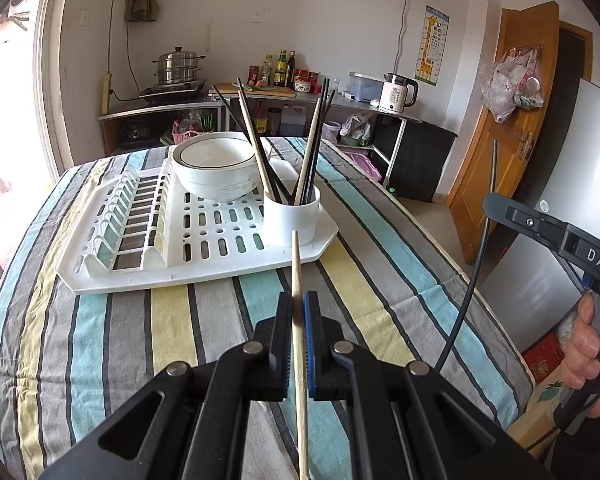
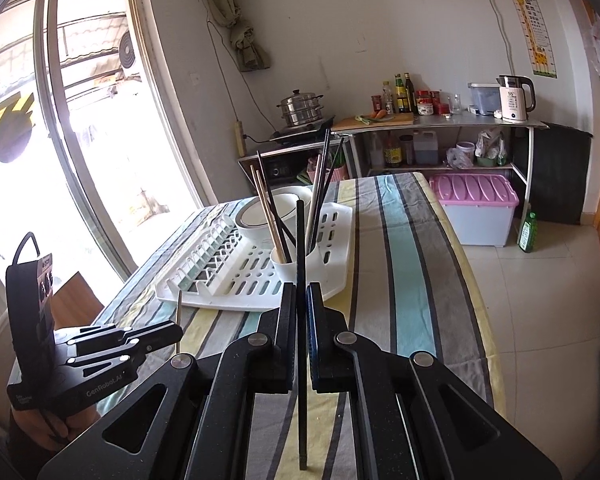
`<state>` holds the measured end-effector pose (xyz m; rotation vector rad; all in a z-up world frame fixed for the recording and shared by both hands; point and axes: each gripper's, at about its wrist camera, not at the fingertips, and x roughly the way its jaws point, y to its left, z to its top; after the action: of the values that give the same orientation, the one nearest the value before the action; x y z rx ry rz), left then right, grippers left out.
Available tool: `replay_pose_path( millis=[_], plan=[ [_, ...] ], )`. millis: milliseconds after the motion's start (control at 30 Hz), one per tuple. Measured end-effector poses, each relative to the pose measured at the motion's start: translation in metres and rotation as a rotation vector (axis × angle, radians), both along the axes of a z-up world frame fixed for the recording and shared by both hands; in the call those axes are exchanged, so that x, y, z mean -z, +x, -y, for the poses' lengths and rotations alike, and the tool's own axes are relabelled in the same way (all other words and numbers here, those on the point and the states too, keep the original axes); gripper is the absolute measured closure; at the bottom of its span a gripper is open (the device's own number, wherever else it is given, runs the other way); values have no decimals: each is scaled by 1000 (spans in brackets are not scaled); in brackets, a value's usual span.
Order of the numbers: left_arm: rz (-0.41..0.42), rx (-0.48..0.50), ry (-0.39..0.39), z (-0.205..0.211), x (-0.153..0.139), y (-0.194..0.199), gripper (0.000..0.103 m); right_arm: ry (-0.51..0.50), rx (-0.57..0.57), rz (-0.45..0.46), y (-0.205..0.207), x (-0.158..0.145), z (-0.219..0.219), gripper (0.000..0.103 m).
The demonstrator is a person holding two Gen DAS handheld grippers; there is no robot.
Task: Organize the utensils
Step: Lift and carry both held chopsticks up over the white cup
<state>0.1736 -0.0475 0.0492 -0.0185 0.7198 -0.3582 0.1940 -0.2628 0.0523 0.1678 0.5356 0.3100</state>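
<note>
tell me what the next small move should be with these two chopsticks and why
Probably carry the left gripper forward and up until its wooden chopstick is over the white cup, then lower it in. Both grippers are already shut on a chopstick; the right gripper holds a black chopstick. The cup on the drying rack already holds the others.

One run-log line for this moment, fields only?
left gripper: shut on wooden chopstick | right gripper: shut on black chopstick | both short of white holder cup on drying rack
</note>
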Motion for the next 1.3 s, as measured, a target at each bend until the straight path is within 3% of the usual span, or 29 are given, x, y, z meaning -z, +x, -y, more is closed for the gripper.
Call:
replay_pose_path(
  millis=[833,1300],
  plan=[
    [66,1,-39,-8,-31,-9,97,-2,6,63,-12,-18,0,98],
    [130,6,-44,0,-73,42,98,-17,-3,119,26,-47,-12,98]
  ],
)
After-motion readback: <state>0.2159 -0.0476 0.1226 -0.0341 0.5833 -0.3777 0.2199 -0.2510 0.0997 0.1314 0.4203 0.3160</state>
